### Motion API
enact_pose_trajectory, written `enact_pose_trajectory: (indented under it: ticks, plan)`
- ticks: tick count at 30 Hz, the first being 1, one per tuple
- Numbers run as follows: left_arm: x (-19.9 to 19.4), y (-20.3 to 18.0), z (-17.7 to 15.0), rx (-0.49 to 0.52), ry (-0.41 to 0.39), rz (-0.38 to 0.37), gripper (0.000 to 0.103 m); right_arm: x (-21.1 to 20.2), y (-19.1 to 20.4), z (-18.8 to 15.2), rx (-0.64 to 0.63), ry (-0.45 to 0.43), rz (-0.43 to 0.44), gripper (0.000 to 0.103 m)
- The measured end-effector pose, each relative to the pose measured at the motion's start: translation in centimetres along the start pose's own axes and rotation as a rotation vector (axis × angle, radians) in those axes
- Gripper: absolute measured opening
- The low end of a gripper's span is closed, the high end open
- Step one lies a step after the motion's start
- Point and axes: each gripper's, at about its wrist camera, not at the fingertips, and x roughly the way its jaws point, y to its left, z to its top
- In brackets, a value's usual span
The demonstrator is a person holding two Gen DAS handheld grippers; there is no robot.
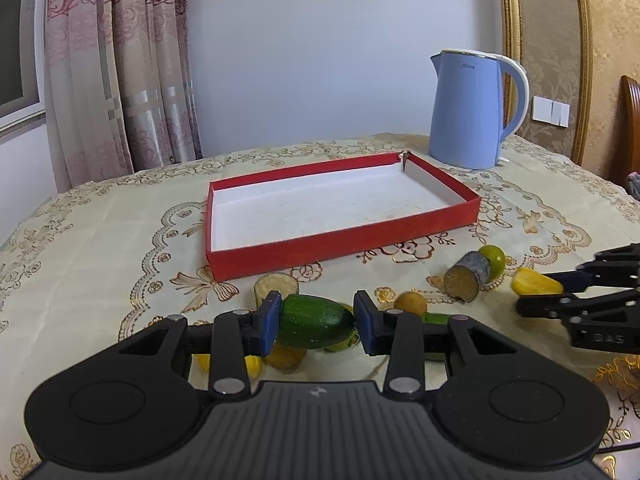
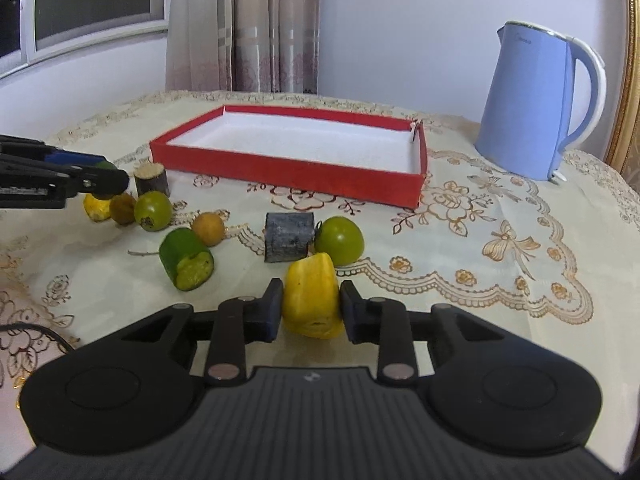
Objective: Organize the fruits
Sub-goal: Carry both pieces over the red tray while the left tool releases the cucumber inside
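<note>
Place: I am looking into a lived-in home room, likely a dining corner.
Table (image 1: 100, 232): it is wearing a cream cloth with gold embroidered flowers.
Window (image 2: 100, 0): it is showing dark, with patterned pink curtains (image 1: 120, 60) hanging beside it.
Kettle (image 1: 472, 108): a blue electric one is standing by the wall.
Wall: a light switch (image 1: 551, 111) and gold trim (image 1: 582, 60) are showing at right.
</note>
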Motion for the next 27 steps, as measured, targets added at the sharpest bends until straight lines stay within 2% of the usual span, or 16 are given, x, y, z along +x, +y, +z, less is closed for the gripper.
enact_pose_trajectory:
  ticks: [11,19,27]
  plan:
    - [3.2,-0.5,3.8,0.029,-0.016,0.056,0.038,-2.0,-0.8,1.3,0.032,-0.08,0.07,0.029]
    - [8.2,-0.4,7.1,0.023,0.009,0.132,0.038,-2.6,-1.7,2.4,0.035,-0.115,0.078,0.029]
    - [15.5,0.5,10.2,-0.006,0.092,0.179,0.038,-1.4,-3.1,4.6,0.04,-0.144,0.078,0.028]
